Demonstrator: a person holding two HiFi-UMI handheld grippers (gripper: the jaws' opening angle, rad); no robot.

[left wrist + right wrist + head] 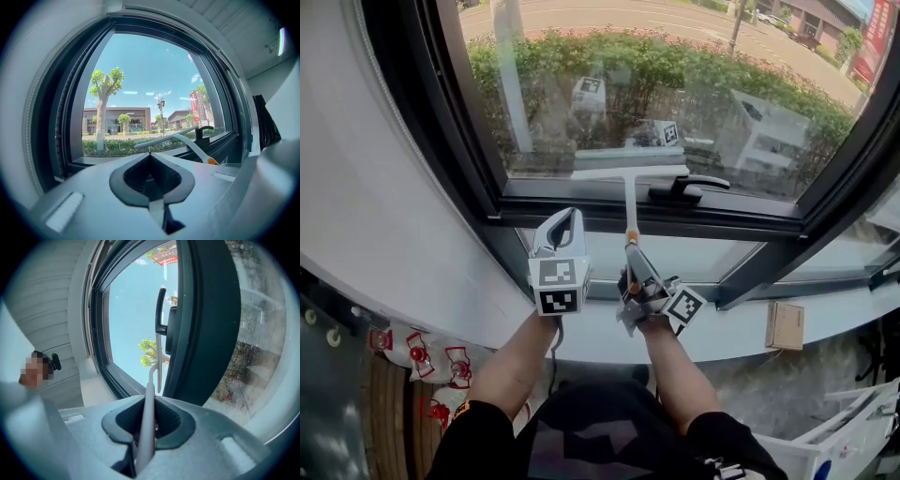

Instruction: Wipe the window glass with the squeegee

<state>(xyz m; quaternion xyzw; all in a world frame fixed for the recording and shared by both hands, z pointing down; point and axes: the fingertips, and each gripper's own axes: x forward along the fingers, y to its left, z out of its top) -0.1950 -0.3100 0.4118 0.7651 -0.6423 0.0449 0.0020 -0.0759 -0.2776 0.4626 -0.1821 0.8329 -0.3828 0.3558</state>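
Observation:
A white squeegee (pixel 629 172) lies with its blade across the bottom edge of the window glass (pixel 581 66), just above the dark frame. Its handle, with an orange ring, runs down into my right gripper (pixel 635 257), which is shut on it. In the right gripper view the handle (pixel 150 401) passes between the pads toward the blade (pixel 159 363). My left gripper (pixel 566 221) is beside it on the left, pointing up at the lower frame, shut and holding nothing. From the left gripper view (pixel 150 158) the squeegee (pixel 169 138) shows ahead to the right.
A black window handle (pixel 689 188) sits on the frame right of the squeegee. A small cardboard box (pixel 785 325) rests on the white sill (pixel 741 328). Red-and-white items (pixel 422 356) lie at lower left, a white rack (pixel 853 431) at lower right.

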